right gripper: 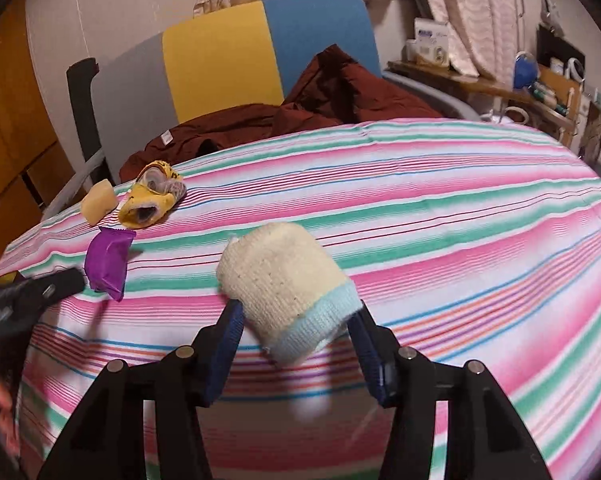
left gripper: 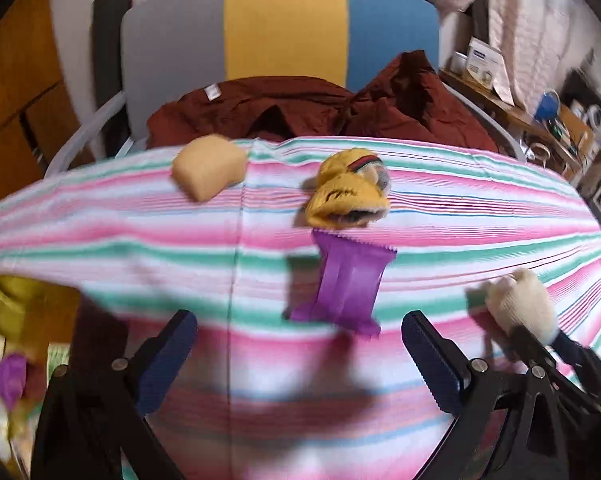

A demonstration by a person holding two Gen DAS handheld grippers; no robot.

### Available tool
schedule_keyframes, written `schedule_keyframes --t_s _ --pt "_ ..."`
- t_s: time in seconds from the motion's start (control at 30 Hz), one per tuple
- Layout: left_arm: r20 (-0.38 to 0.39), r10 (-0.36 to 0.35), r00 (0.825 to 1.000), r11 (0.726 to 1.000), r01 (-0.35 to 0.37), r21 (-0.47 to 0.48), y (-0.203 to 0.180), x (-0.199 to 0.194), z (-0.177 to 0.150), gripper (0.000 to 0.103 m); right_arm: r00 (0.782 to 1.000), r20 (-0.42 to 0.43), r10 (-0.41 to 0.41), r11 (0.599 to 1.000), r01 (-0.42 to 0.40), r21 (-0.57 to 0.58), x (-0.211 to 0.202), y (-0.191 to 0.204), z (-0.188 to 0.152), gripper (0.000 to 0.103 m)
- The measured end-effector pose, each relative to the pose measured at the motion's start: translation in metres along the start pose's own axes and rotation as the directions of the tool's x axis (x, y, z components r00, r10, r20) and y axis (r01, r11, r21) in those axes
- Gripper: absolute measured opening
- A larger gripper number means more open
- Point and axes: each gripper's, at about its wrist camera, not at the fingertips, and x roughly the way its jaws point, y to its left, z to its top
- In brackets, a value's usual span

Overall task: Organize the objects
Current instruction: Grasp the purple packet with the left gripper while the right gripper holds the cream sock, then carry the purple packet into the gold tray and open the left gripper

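Both wrist cameras look forward and steeply down along their fingers, close over the striped cloth (left gripper: 100, 216). The left view faces the purple packet (left gripper: 346, 286) head-on; the right view sits further right. Both share the packet, yellow sock (right gripper: 150, 200), sponge (right gripper: 96, 202) and chair (left gripper: 284, 28).

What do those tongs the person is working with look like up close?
Both look alike. The left tongs and right tongs each have two black angular plastic arms with round silver bolts at the joints, ending in dark blue ribbed pads. No cables, markings or sleeves show in either view.
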Motion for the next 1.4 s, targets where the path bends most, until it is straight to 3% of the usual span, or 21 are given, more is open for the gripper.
schedule_keyframes --t_s 0.13,0.2,0.27,0.4,0.77,1.1,1.4 --pt "0.016 0.023 1.000 0.999 -0.023 0.029 -0.004 0.017 0.008 0.100 0.998 0.017 -0.059 0.998 0.060 -0.026 0.000 0.006 -0.001 0.055" --pt "0.000 0.010 1.000 1.000 -0.010 0.019 -0.002 0.027 0.010 0.089 0.997 0.022 -0.069 0.997 0.070 -0.042 0.001 0.008 -0.001 0.055" --pt "-0.031 -0.003 1.000 1.000 0.003 0.009 -0.001 0.036 0.011 0.068 0.996 0.028 -0.080 0.995 0.081 -0.053 0.002 0.011 -0.001 0.055" --pt "-0.034 -0.024 0.999 1.000 0.024 -0.003 0.001 0.038 0.008 0.047 0.994 0.037 -0.098 0.992 0.101 -0.070 0.003 0.015 -0.002 0.055" --pt "-0.001 -0.067 0.998 0.997 0.067 -0.050 0.012 0.007 -0.012 0.036 0.991 0.051 -0.121 0.988 0.125 -0.092 0.003 0.019 -0.005 0.055" --pt "0.012 -0.123 0.992 0.985 0.124 -0.118 0.032 -0.033 -0.039 0.036 0.986 0.069 -0.153 0.979 0.160 -0.123 0.001 0.027 -0.006 0.054" --pt "0.087 -0.130 0.988 0.974 0.143 -0.178 0.074 -0.081 -0.051 0.036 0.980 0.100 -0.173 0.965 0.189 -0.181 -0.003 0.041 -0.008 0.054"
